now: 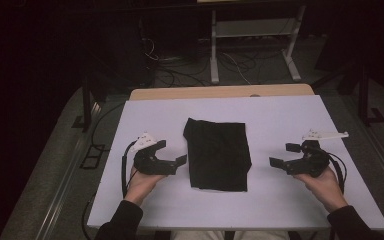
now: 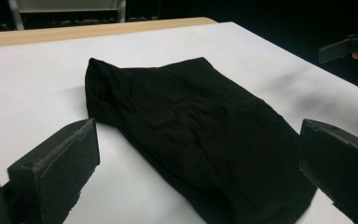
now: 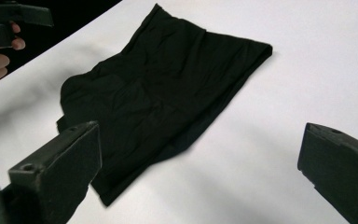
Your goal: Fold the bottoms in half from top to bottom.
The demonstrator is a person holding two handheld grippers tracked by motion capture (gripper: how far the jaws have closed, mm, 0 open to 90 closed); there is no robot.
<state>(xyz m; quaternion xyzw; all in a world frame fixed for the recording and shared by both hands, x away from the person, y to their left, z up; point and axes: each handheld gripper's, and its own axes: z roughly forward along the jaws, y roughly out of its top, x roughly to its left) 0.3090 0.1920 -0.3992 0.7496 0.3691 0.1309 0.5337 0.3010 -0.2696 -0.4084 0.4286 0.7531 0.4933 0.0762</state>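
While tongs gape, folded cloth (image 1: 217,154) between.

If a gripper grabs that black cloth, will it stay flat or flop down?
The black cloth would probably flop: it looks soft, wrinkled and folded in layers. It seems thin, so likely light. Pushed, it would more likely bunch up than slide whole.

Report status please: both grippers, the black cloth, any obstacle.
Left gripper open, beside the black cloth, not touching. Right gripper open, farther off on the other side. Cloth lies folded flat on the white table. Nothing in the way.
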